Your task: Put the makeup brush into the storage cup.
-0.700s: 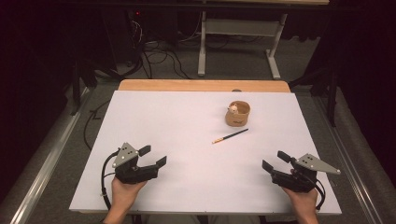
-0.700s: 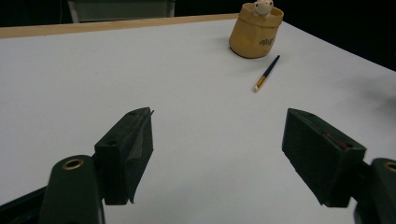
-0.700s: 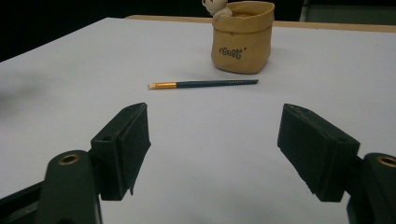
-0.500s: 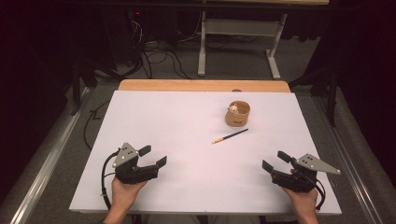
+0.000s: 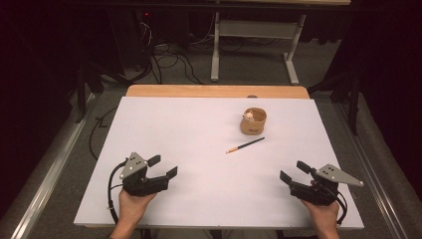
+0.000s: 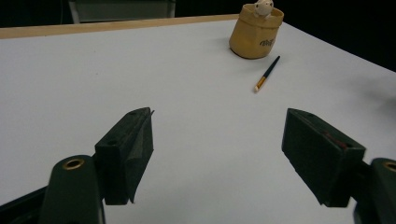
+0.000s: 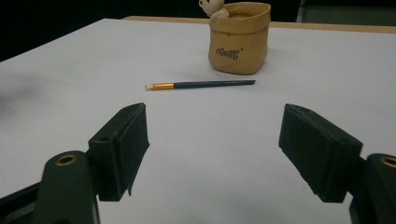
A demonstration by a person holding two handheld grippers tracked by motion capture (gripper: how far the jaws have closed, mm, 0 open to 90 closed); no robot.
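Left gripper (image 5: 166,167) low at the near left of the white table (image 5: 199,129), held in a hand, fingers (image 6: 135,140) wide apart, nothing between them. Right gripper (image 5: 294,172) low at the near right, likewise in a hand, fingers (image 7: 126,140) spread wide and bare. Both well apart from each other and aimed inward toward the middle of the table.

Brush (image 5: 245,145) flat on the table, right of centre, between the two grippers but farther back, well clear of both. Dark handle, gold ferrule, pale tip; tip end nearer the left gripper, handle end pointing toward the pouch (image 5: 253,122). Seen ahead of the fingers in the left gripper view (image 6: 267,73) and lying crosswise in the right gripper view (image 7: 201,85).

Tan pouch upright just behind the brush, near but not touching, open top, dark lettering on its side, small pale bear (image 7: 212,8) peeking over the rim. Wooden edge (image 5: 214,91) along the far side of the table.
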